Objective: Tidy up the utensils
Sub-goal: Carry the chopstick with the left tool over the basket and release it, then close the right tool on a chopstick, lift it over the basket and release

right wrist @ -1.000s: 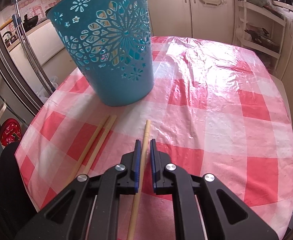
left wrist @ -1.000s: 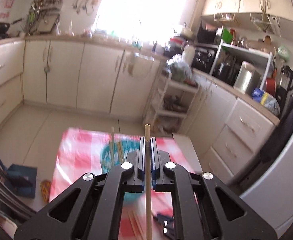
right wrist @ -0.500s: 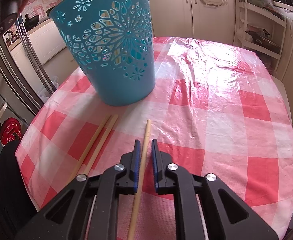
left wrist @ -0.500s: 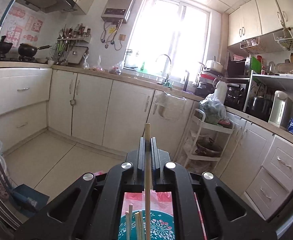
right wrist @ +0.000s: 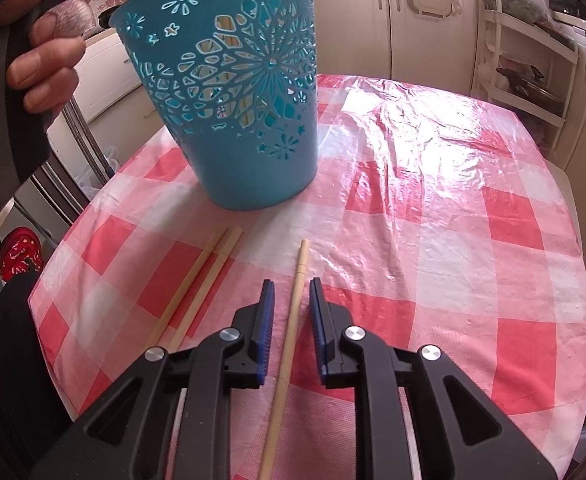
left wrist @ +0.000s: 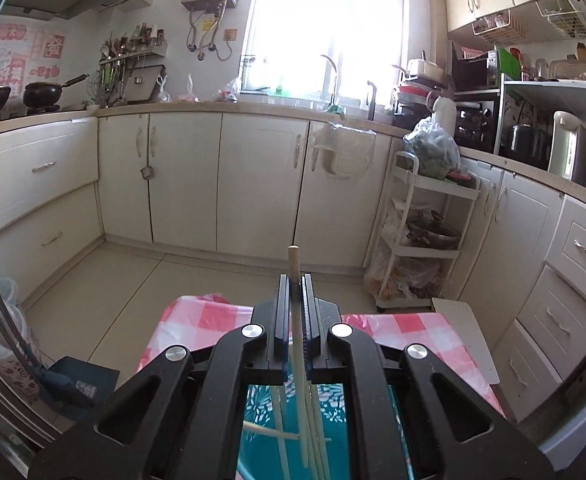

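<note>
The single chopstick (right wrist: pixel 293 312) on the bench (right wrist: pixel 473 248) lies straight down the gap of my right jaws, its long axis running the same way my right gripper (right wrist: pixel 291 300) points, blunt end ahead of the tips and toward the blue basket (right wrist: pixel 249 120), the rest passing back under the gripper body. My right jaws stand open with a clear gap on each side of the stick, touching it on neither pad, so as I judge it the pick-up needs only a squeeze with no turn of the wrist. A pair of chopsticks (right wrist: pixel 197 288) lies just to the left of that one, side by side and angled a little toward the basket, outside my right jaws. The basket stands upright on the checked cloth beyond all three, with pale sticks showing through its cut-outs. My left gripper (left wrist: pixel 294 292) is above the basket, its jaws closed on another chopstick (left wrist: pixel 297 352) that runs along them and pokes out past the tips, its lower part hanging down into the basket's mouth (left wrist: pixel 261 420) among sticks already there. My left hand (right wrist: pixel 49 52) shows beside the basket's rim. The left is the arm at the basket; the right is the one over the loose stick.
</note>
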A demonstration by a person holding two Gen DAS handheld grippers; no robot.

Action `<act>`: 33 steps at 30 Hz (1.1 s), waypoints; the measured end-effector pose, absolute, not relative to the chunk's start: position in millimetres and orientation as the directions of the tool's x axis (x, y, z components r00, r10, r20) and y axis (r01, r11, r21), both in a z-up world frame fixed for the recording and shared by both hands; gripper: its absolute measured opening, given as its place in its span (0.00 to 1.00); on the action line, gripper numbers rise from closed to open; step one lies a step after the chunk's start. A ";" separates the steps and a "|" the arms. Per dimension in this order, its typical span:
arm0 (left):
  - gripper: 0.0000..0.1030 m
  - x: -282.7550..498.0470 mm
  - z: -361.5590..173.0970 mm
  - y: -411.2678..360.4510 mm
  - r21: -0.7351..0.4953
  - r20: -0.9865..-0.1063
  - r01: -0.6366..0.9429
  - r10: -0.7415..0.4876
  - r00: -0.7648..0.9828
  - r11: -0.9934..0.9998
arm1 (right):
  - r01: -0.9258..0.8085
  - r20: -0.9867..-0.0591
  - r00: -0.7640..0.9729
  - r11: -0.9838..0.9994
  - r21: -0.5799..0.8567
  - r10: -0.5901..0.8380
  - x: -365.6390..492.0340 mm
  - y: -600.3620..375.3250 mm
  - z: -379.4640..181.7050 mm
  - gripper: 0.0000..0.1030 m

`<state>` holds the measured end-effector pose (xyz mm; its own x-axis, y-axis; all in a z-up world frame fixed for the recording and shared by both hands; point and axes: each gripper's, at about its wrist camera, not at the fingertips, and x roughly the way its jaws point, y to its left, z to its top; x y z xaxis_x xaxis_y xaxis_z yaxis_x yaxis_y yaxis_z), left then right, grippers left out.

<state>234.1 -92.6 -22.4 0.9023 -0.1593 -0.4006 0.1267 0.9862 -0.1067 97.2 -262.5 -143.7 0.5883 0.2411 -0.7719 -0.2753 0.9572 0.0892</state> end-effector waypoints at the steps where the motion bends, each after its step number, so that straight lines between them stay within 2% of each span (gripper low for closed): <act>1: 0.13 230.7 -24.9 -92.7 -0.105 -0.416 0.133 -0.165 0.894 0.986 | -0.275 -0.772 0.587 0.957 0.095 0.245 97.4 -263.0 -143.7 0.18; 2: 0.17 227.7 -26.0 -91.3 -0.100 -0.427 0.135 -0.165 0.889 0.986 | -0.274 -0.771 0.586 0.956 0.103 0.251 97.6 -264.0 -143.8 0.18; 4: 0.40 215.1 -24.7 -85.1 -0.090 -0.426 0.120 -0.147 0.893 0.989 | -0.272 -0.769 0.580 0.954 0.129 0.270 98.7 -267.2 -143.7 0.18; 10: 0.57 167.1 -12.3 -48.6 -0.102 -0.397 0.063 -0.099 0.912 0.993 | -0.258 -0.766 0.559 0.944 0.204 0.318 98.8 -278.1 -143.4 0.18; 13: 0.59 145.0 -18.1 -24.5 -0.112 -0.410 0.025 -0.069 0.910 0.993 | -0.277 -0.773 0.577 0.954 0.120 0.264 94.5 -267.4 -142.8 0.18; 16: 0.59 131.8 -31.3 -2.3 -0.124 -0.444 -0.015 -0.042 0.895 0.992 | -0.303 -0.772 0.613 0.952 -0.031 0.170 87.5 -248.3 -143.8 0.18; 18: 0.59 125.7 -42.3 11.8 -0.136 -0.470 -0.048 -0.022 0.882 0.990 | -0.306 -0.770 0.619 0.951 -0.053 0.156 85.8 -245.1 -144.0 0.17; 20: 0.59 117.4 -57.6 27.5 -0.138 -0.497 -0.091 0.011 0.868 0.986 | -0.298 -0.774 0.611 0.954 -0.030 0.166 86.0 -248.4 -143.2 0.06; 25: 0.60 103.0 -95.9 59.7 -0.155 -0.582 -0.177 0.055 0.811 0.972 | -0.259 -0.771 0.576 0.955 0.144 0.272 83.0 -271.4 -137.1 0.06; 28: 0.60 97.1 -108.9 68.1 -0.155 -0.611 -0.191 0.058 0.789 0.969 | -0.262 -0.709 0.591 0.923 0.282 0.385 78.5 -283.5 -121.1 0.06; 33: 0.60 96.1 -116.2 62.6 -0.149 -0.624 -0.169 0.040 0.780 0.974 | -0.288 -0.604 0.614 0.856 0.428 0.509 73.0 -286.5 -89.7 0.06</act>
